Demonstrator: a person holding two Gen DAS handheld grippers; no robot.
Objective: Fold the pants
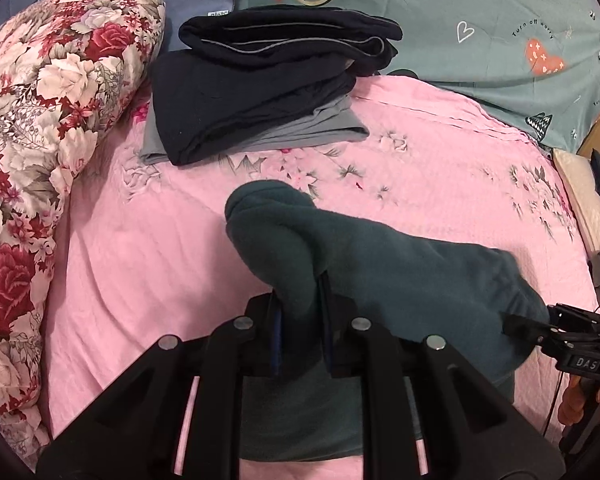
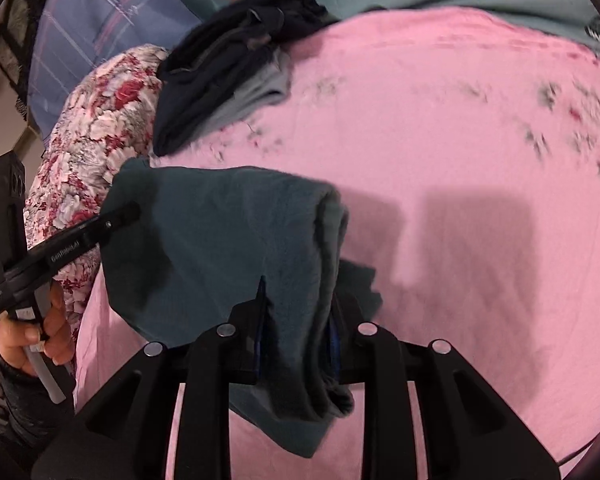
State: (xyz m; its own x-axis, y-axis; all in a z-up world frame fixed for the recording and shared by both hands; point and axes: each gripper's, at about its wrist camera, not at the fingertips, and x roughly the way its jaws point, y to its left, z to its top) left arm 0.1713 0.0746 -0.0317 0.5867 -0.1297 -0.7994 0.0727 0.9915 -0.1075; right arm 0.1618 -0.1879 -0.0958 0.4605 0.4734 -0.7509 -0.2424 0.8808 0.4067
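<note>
A bed with a pink sheet printed with small flowers fills both views. Along its left edge lies a floral quilt in red and cream roses, and at the far end sits a teal pillow with orange hearts.

Near the far left of the bed rests a stack of folded clothes, dark garments on a grey one, just beside the quilt.

The dark teal fleece pants are bunched into a thick fold and held up off the sheet between the two tools, casting a shadow on the pink fabric.

The left hand-held gripper pinches one end of the pants, its jaws pressed tight on a gather of fleece. The right hand-held gripper has fleece between its jaws at the other end; the jaws stand wider apart, and the blurred view leaves it unclear, though the pads seem to touch the cloth.

A hand grips the left tool's handle.
</note>
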